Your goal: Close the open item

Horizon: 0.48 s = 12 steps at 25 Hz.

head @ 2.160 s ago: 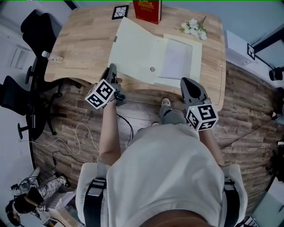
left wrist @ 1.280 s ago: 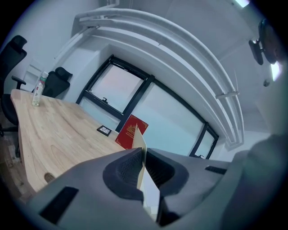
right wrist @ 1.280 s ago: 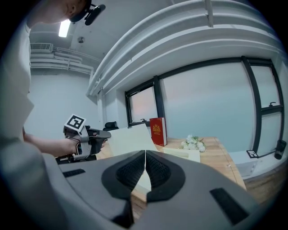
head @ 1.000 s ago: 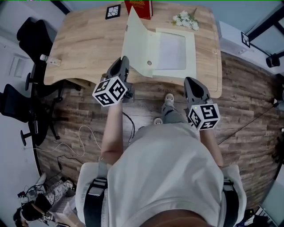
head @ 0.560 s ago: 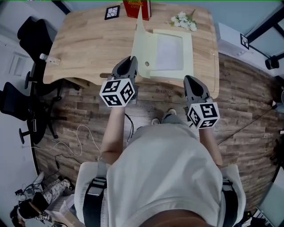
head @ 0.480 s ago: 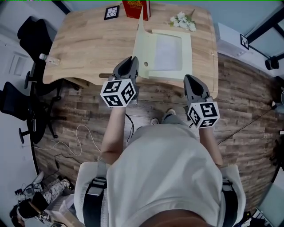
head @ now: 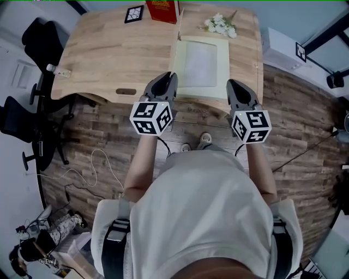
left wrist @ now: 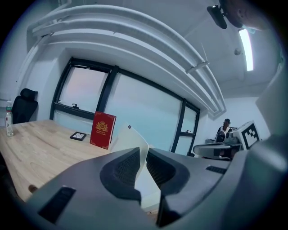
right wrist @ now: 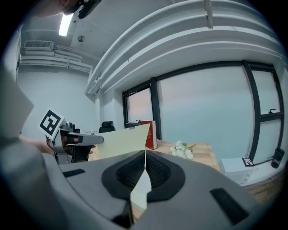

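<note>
A pale cream folder [head: 202, 62] lies on the wooden table [head: 109, 54] with its bottom half flat. Its cover [head: 179, 38] stands nearly upright on edge along the folder's left side. My left gripper [head: 170, 76] is shut on the cover's near edge; in the left gripper view the cover [left wrist: 130, 139] runs up from between the pads. At the folder's near right edge my right gripper [head: 233, 83] is shut on the lower sheet, a thin cream edge [right wrist: 143, 188] caught between its pads. From the right gripper view the raised cover [right wrist: 121, 141] shows at the left.
At the table's far edge stand a red book [head: 162, 10], a black-and-white marker card [head: 134, 13] and white flowers [head: 218, 24]. A small bottle [head: 57, 70] sits at the table's left end. Black office chairs [head: 32, 38] stand left of the table.
My left gripper has moved right with the cover, which swung from lying open on the left to standing nearly upright. The right gripper shifted a little toward the table, still gripping the folder.
</note>
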Each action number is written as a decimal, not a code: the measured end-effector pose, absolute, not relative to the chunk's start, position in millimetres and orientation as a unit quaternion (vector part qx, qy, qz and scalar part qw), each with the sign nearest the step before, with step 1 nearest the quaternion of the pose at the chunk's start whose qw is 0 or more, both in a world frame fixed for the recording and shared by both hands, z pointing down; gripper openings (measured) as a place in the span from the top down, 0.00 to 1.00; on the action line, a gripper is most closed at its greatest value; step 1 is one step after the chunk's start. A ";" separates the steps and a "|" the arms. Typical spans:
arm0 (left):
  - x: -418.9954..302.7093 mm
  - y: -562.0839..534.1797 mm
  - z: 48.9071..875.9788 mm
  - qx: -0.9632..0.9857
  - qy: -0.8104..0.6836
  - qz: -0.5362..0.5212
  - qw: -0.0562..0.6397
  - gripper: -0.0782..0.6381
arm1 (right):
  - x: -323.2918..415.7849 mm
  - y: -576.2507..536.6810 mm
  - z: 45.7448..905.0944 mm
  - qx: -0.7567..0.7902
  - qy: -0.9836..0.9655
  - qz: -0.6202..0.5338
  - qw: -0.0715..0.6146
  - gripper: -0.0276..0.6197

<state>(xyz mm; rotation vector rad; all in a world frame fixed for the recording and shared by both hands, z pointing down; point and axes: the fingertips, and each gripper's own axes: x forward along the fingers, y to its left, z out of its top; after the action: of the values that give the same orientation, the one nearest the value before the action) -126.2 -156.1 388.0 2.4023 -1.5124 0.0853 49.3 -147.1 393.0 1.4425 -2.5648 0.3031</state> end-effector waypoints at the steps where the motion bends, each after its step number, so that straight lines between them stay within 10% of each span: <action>1: -121.9 -155.0 389.3 0.837 -0.525 0.032 0.151 0.84 | 51.0 -152.2 392.2 0.483 -0.864 0.103 0.092 0.93; 12: -83.0 -155.6 399.2 0.850 -0.503 0.057 0.146 0.83 | 65.5 -213.3 392.0 0.462 -0.870 0.141 0.097 0.92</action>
<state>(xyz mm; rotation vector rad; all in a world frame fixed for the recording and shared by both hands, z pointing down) -83.0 -155.6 399.2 2.4473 -1.4468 0.1643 65.5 -213.3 392.0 1.3692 -2.5764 0.4181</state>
